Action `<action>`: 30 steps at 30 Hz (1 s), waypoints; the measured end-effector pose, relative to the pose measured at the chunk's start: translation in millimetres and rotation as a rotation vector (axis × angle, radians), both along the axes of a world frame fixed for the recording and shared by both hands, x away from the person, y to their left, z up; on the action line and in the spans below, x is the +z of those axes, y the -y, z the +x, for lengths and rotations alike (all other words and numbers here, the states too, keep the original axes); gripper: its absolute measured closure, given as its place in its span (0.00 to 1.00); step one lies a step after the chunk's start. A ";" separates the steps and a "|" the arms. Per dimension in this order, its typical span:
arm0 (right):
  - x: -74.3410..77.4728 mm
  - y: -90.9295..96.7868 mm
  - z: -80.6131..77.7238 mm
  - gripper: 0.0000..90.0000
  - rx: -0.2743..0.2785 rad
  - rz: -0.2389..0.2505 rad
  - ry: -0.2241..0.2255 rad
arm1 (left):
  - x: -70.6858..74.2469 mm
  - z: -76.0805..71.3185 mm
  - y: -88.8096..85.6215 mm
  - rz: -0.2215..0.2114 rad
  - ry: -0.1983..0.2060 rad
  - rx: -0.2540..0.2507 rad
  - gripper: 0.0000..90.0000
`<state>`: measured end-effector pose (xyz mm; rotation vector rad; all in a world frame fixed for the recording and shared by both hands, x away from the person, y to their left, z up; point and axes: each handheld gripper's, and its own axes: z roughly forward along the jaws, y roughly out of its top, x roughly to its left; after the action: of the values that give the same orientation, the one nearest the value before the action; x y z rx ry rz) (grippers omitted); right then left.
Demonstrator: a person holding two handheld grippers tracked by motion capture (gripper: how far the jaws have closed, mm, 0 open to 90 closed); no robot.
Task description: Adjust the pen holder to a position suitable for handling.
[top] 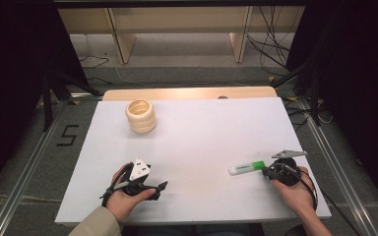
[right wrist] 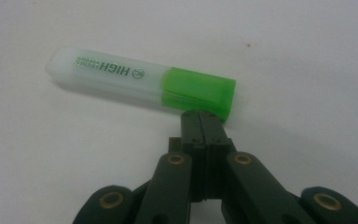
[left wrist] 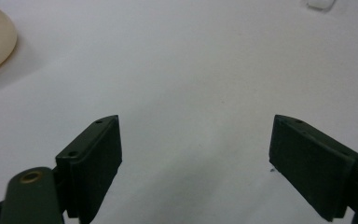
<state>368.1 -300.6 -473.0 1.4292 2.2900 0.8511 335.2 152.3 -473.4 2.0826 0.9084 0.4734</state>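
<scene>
left hand-held gripper (top: 150, 187) jaws apart, right hand-held gripper (top: 267, 170) closed

My table (top: 197, 147) wears a white top, with a strip of pale wood (top: 187, 93) showing along its far edge at 12 o'clock; beyond that strip stands light wooden furniture (top: 177, 24) on upright panels, grey floor (top: 177, 73) beneath it; dark cables (top: 270, 39) trail over the floor at 1 o'clock; black curtains (top: 10, 73) close in at 9 and 3 o'clock, with black stand legs (top: 54, 83) in front of each; metal rails (top: 24, 172) run down both sides; a black numeral 5 (top: 67, 135) marks the floor at 9 o'clock; the light is even and soft.
</scene>
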 end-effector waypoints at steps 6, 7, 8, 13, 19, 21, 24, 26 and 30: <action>-0.8 -1.4 1.7 1.00 -0.001 -0.008 -0.008 | 0.2 0.1 -0.4 0.000 0.004 -0.001 0.19; -1.1 -1.6 2.1 1.00 -0.001 -0.008 -0.007 | 0.3 0.2 -0.4 0.001 0.004 -0.001 0.19; -1.4 -2.0 2.6 1.00 -0.002 -0.011 -0.010 | 0.3 0.2 -0.4 0.001 0.004 -0.001 0.19; -1.9 -2.3 4.1 1.00 -0.003 -0.013 -0.011 | 0.2 0.2 -0.4 0.000 0.004 0.000 0.19; -2.0 -3.2 5.2 1.00 -0.007 -0.018 -0.017 | 0.2 0.1 -0.1 0.000 0.004 0.000 0.19; -2.2 -3.2 6.0 1.00 -0.006 -0.017 -0.014 | 0.3 0.1 -0.1 -0.001 0.005 -0.001 0.19; -2.0 -3.5 7.0 1.00 -0.009 -0.018 -0.017 | 0.2 0.0 -0.1 -0.001 0.005 -0.001 0.19; -2.0 -3.7 7.6 1.00 -0.011 -0.019 -0.018 | 0.1 0.0 0.0 -0.001 0.005 -0.001 0.19; -2.2 -3.8 9.2 1.00 -0.011 -0.019 -0.014 | 0.3 0.0 0.1 -0.002 0.005 -0.001 0.19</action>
<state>377.3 -296.8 -475.2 1.4427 2.2917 0.8160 335.2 152.2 -473.1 2.0790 0.9039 0.4769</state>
